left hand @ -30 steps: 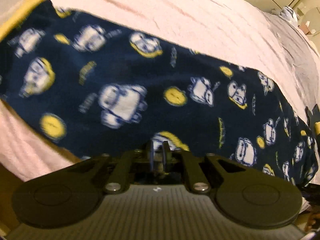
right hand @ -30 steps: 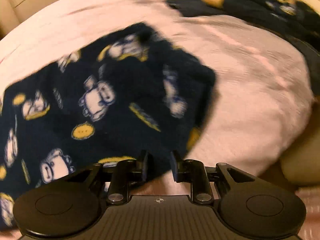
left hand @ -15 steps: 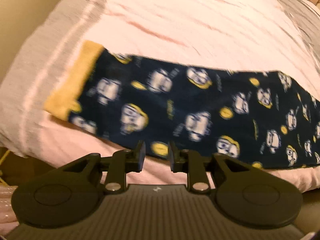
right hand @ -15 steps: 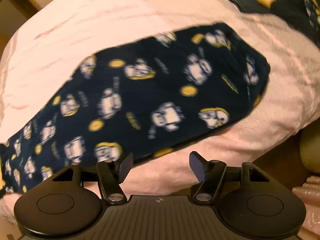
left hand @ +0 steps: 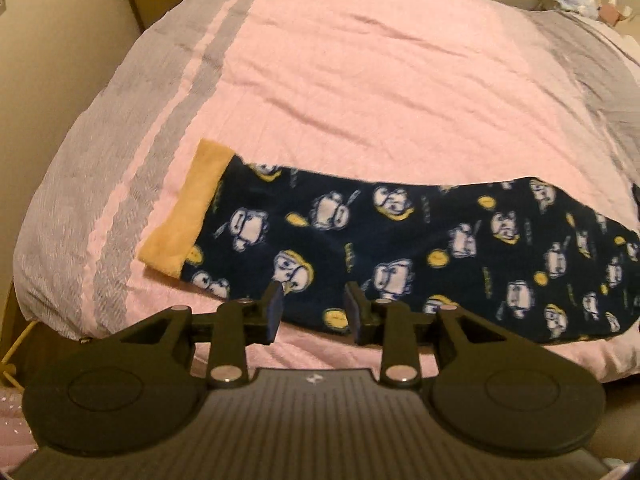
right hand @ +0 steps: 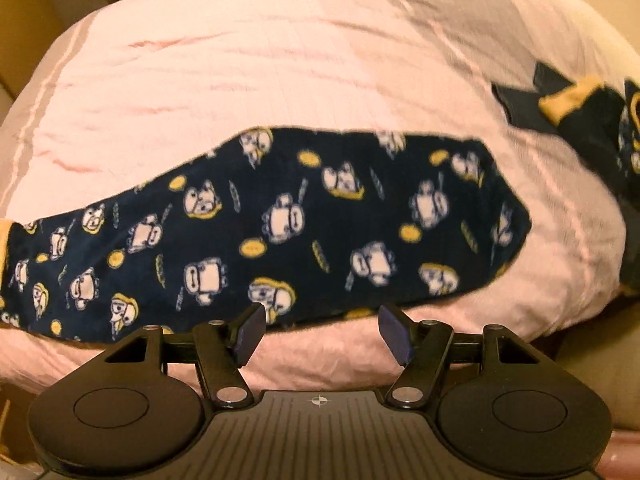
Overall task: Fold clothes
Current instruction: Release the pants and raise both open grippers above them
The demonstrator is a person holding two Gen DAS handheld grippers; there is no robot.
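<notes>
Left wrist view: navy fleece pyjama trousers (left hand: 400, 248), white/yellow cartoon print, laid flat as one long strip across centre of frame on pink bedspread (left hand: 360, 80). Yellow cuff (left hand: 188, 208) seen at centre-left end; grey stripes (left hand: 132, 168) of spread noted further left. Left gripper (left hand: 313, 312) at bottom centre, fingers parted w/ a moderate gap, nothing between them, held at near edge of the strip; contact w/ fabric cannot be told.

Right wrist view: same trousers (right hand: 280, 232) run from lower left to centre-right, wider end at right. Right gripper (right hand: 321, 334) at bottom centre, fingers spread wide, empty, just short of near hem. 2nd navy garment (right hand: 592, 128) w/ yellow trim found crumpled at upper right, apart from trousers.
</notes>
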